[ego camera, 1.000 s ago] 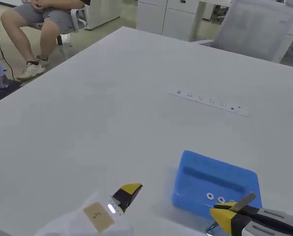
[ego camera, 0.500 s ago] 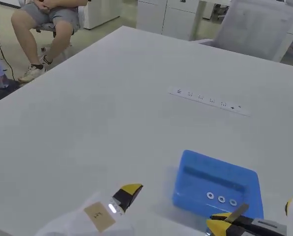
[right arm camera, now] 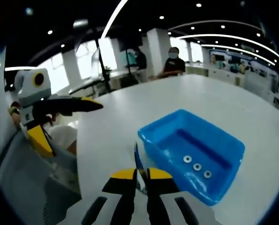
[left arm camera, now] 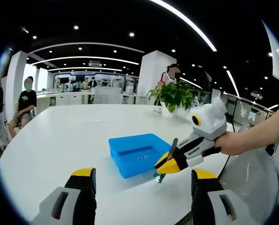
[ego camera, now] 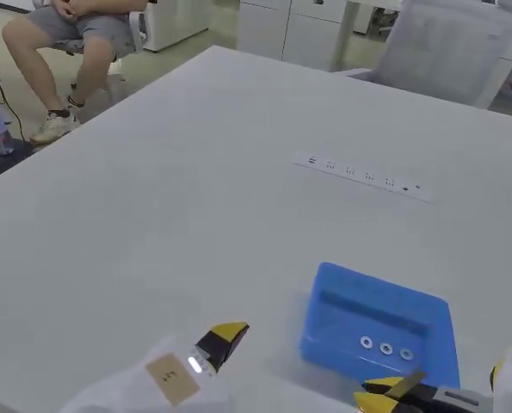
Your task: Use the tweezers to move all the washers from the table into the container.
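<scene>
Though tiny at this range, three washers by the count, flat in a row on the floor of the blue container, toward its near side in the head view. Well out on the grey table, that container, with a strip of sockets set into the top beyond it. Just outside the near wall: tweezers, clamped between the yellow jaws of the right gripper, tips down by the tabletop, touching or not, hard to say. Off to the other side, left gripper slack and wide, nothing between the jaws, well apart from the container. No telling from here whether any washer lies on the table by those tips: too small, too blurred. Dangers now, at a guess: tweezers twisting or slipping in that narrow two-jaw pinch once pressed down; a thin flat washer skidding on the smooth top or springing out of the tips on the lift; a knock against the light container's wall, shoving it or jolting the three inside. Worth bringing that idle left gripper in to steady the box.
</scene>
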Motion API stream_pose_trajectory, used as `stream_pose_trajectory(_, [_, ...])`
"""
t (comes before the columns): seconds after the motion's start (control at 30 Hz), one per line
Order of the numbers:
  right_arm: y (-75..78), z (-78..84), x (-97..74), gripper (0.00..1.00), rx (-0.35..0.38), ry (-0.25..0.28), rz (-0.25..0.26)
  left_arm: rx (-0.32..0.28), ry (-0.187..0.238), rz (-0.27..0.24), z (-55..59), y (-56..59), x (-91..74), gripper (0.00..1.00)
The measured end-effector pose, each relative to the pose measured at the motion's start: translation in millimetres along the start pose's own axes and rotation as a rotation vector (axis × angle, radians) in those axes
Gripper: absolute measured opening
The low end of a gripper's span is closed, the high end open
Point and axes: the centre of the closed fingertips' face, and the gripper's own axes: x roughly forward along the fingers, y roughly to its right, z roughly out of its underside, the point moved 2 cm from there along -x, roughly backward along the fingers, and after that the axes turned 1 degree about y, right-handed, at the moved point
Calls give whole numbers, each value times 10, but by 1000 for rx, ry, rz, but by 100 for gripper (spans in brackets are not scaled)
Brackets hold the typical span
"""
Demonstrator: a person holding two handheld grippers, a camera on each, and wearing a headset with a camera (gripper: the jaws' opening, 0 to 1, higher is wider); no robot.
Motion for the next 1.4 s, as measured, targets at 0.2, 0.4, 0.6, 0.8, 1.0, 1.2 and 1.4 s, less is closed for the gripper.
stream_pose_trajectory(0.2, [-49,15,18,4,-69,-7,2,1,1,4,1,5,2,84])
stream_pose_trajectory(0.4, [36,26,-14,3,17,50,59,-1,0,2,7,-4,1,84])
stream_pose_trajectory(0.6, [48,37,-37,3,129,74,76,1,-4,6,12,6,5,83])
stream_pose_trajectory(0.8, [37,4,-78,3,204,97,60,0,-3,7,12,5,5,83])
stream_pose_trajectory(1.0, [63,-173,-198,3,254,155,48,-1,-2,6,11,3,2,83])
stream_pose_trajectory(1.2, [110,-390,-303,3,247,191,47,0,-5,7,15,7,2,83])
stream_pose_trajectory(1.4, [161,-610,-360,3,217,235,55,2,-5,3,10,3,2,83])
